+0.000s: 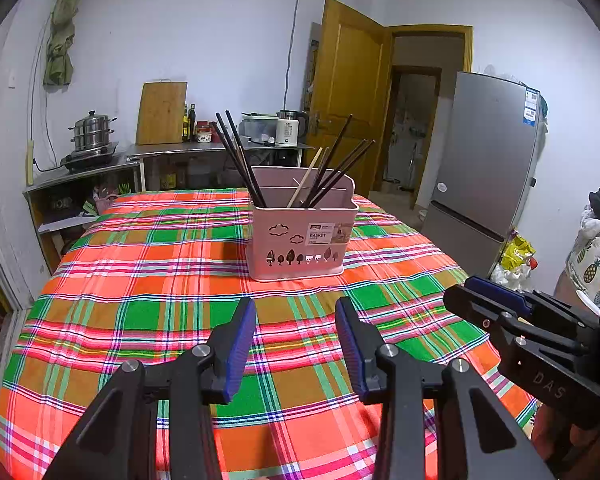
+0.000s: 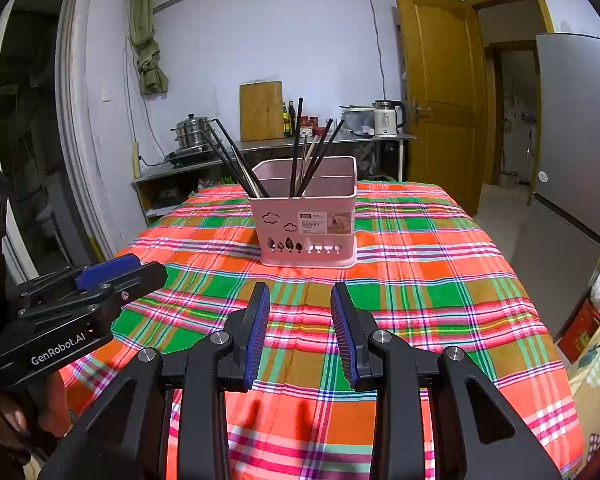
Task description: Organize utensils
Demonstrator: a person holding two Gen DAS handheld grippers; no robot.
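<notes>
Left wrist view is showing the pink basket [image 1: 302, 236] standing upright on the plaid-covered counter [image 1: 140, 312], well ahead of the left gripper [image 1: 296, 344], whose blue-padded fingers [image 1: 240, 344] are standing apart with only cloth showing between them. Dark chopsticks [image 1: 240, 160] are leaning out of the basket's left compartment, and more dark ones with a pale chopstick [image 1: 305, 182] are leaning in a compartment to the right. Right wrist view is placing the right gripper [image 2: 300, 332] nearer than the basket as well, lined up with its front wall, fingers [image 2: 346, 332] parted and gripping nothing. Both grippers are hovering side by side short of the basket, neither touching it.
</notes>
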